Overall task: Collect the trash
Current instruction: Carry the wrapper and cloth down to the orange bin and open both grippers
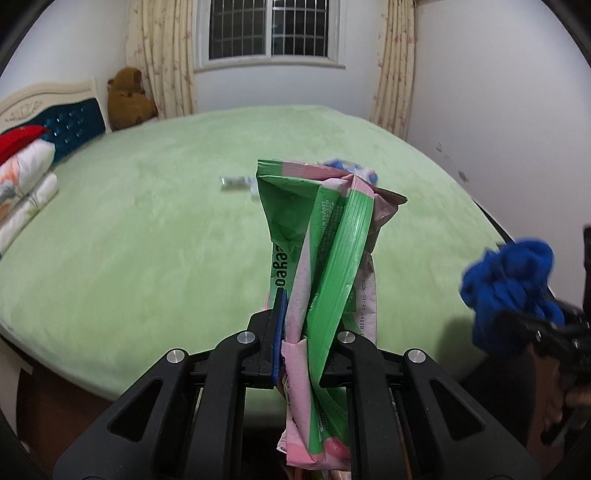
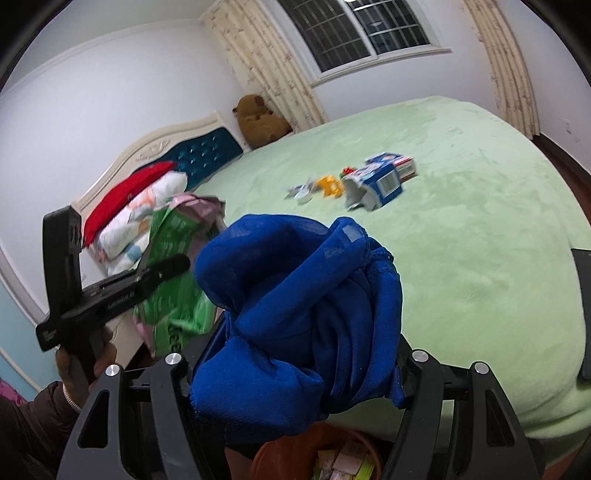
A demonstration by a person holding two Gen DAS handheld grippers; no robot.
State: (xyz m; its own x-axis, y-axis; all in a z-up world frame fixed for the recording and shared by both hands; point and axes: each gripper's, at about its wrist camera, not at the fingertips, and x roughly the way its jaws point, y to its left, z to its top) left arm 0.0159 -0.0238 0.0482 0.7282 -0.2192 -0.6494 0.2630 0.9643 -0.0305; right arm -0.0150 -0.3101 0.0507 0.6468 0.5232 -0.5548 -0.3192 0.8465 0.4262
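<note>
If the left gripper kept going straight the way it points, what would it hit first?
Probably the green bedspread. The left gripper, shut on a green-and-pink wrapper, tilts down toward the bed; small litter lies farther on, depth unclear.

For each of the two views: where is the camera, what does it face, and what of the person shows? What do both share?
Left wrist: on the left hand-held gripper, shut on a green-pink wrapper, facing the green bed and window; the person's fingers show at the right edge.
Right wrist: on the right hand-held gripper, around a blue cloth, above an orange bin; a hand shows.
Shared: bed, wrapper, cloth, teddy bear.
</note>
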